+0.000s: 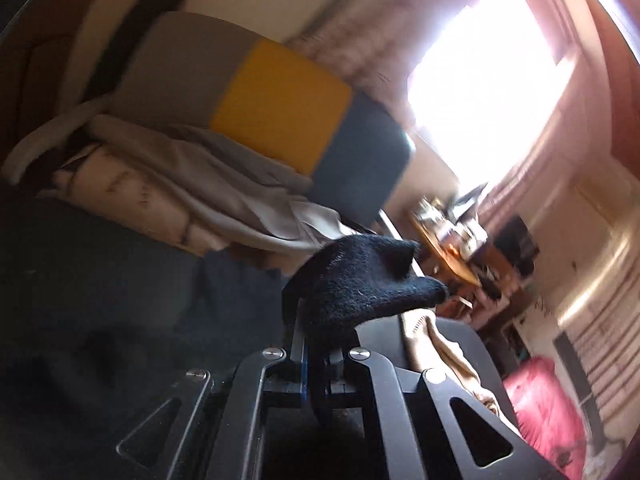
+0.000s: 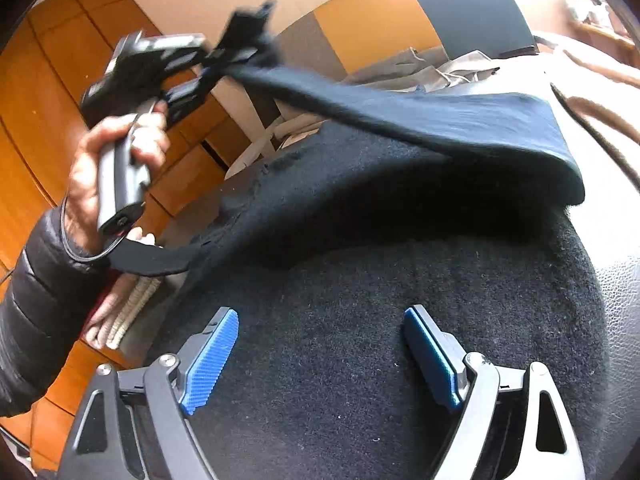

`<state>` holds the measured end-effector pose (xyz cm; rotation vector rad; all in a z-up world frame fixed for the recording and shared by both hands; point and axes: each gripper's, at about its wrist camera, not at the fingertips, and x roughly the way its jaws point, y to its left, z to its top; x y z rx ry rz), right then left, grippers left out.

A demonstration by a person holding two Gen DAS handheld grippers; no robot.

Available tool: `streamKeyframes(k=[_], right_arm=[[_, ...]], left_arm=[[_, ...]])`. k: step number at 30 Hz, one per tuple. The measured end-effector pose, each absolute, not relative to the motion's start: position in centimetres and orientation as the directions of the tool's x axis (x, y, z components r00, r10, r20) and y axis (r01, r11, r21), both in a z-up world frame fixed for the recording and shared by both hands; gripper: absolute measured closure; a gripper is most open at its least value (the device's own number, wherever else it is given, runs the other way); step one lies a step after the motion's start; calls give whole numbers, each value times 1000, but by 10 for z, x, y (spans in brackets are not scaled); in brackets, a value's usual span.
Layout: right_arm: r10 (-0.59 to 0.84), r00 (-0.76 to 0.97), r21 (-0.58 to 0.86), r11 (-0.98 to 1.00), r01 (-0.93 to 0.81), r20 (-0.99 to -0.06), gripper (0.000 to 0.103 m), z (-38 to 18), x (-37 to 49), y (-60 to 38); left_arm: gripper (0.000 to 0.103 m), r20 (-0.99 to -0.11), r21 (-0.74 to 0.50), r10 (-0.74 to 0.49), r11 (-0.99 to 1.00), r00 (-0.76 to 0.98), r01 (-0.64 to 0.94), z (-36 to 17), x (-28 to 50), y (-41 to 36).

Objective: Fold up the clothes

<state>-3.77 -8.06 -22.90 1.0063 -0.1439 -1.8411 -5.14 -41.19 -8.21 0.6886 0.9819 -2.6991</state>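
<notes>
Black fleece (image 2: 360, 320), mid-fold: left gripper (image 2: 256, 50) clamped on edge, upper left; right gripper (image 2: 320, 348) agape, pressing next.

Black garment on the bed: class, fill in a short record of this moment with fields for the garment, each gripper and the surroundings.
garment: black fleece garment, spread flat, one edge lifted and folded over
left gripper: shut on the garment's edge, raised in the air
right gripper: open, blue pads over the flat part, holding nothing
left hand: grips the left gripper's handle
surroundings: grey, yellow and blue cushion; bright window
</notes>
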Motion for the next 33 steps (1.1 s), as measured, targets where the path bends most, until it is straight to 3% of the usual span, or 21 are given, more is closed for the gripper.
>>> streamKeyframes(k=[6, 16, 24, 27, 30, 31, 32, 33], right_arm=[[-786, -174, 463, -510, 725, -593, 10, -229, -33, -86], [-729, -173, 441, -566, 697, -663, 10, -216, -44, -96], [-597, -478, 257, -758, 599, -644, 12, -175, -130, -99], [-535, -466, 230, -794, 563, -705, 26, -183, -170, -111], [-503, -421, 215, -796, 565, -755, 32, -196, -196, -129], [-482, -417, 192, -799, 569, -770, 47, -199, -199, -135], [-461, -419, 164, -801, 575, -782, 85, -202, -201, -140], [-439, -429, 128, -801, 585, -789, 98, -203, -200, -143]], left_arm=[[100, -559, -565, -60, -703, -827, 433, -135, 13, -440], [98, -662, -625, -14, -541, -749, 562, -229, 58, -452], [88, -662, -631, 3, -542, -750, 555, -237, 72, -453], [88, -669, -615, -1, -559, -743, 556, -237, 67, -452], [90, -667, -616, -2, -560, -745, 554, -237, 64, -453], [90, -669, -612, -6, -562, -743, 556, -236, 63, -453], [95, -671, -603, -14, -572, -741, 557, -234, 62, -452], [97, -672, -592, -25, -583, -740, 557, -230, 61, -451]])
